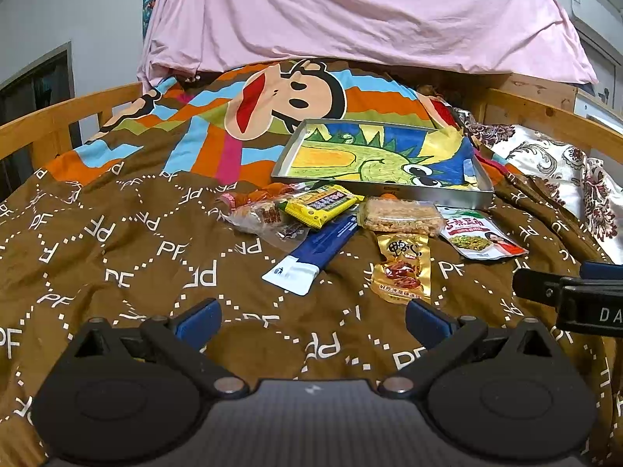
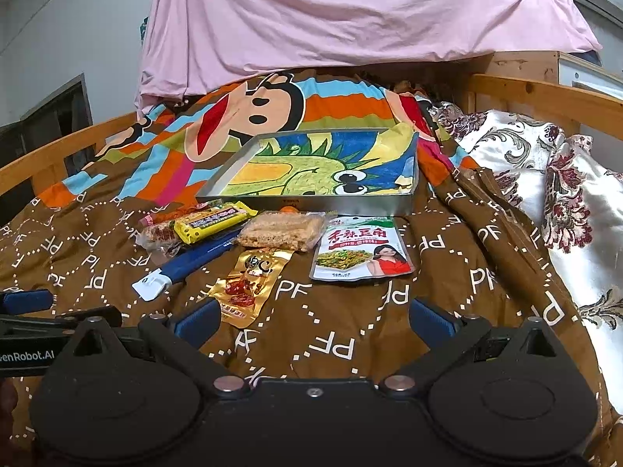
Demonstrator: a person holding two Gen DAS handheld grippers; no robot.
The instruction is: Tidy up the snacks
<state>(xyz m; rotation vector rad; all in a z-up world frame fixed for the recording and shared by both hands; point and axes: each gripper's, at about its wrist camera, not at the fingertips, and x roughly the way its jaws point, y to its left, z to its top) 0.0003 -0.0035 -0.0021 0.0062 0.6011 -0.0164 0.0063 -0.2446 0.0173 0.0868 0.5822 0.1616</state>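
left gripper (image 1: 313, 321): jaws wide apart, holding nothing, hovering over the brown quilt (image 1: 117, 257) short of the snacks; its side also shows at the left edge of the right wrist view
right gripper (image 2: 313, 321): jaws wide apart, holding nothing, above the quilt just in front of the gold packet (image 2: 249, 282)
tray (image 2: 319, 203): metal, shallow, lined with a dinosaur drawing, no snacks in it, lying on the quilt just behind the snacks
snacks: all on the quilt in front of the tray, none inside it
yellow packet (image 1: 321, 204): resting on top of a clear-wrapped red snack (image 1: 257, 214), left of the group
blue sachet (image 1: 319, 249): long, white at its near end, partly under the yellow packet
rice cake bar (image 2: 282, 229): clear wrap, just in front of the tray's near wall
white pouch (image 2: 360, 251): green print, lying flat, rightmost, beside the rice cake bar
gold packet: nearest the grippers, just below the rice cake bar
pink sheet (image 1: 350, 11): hanging behind the bed
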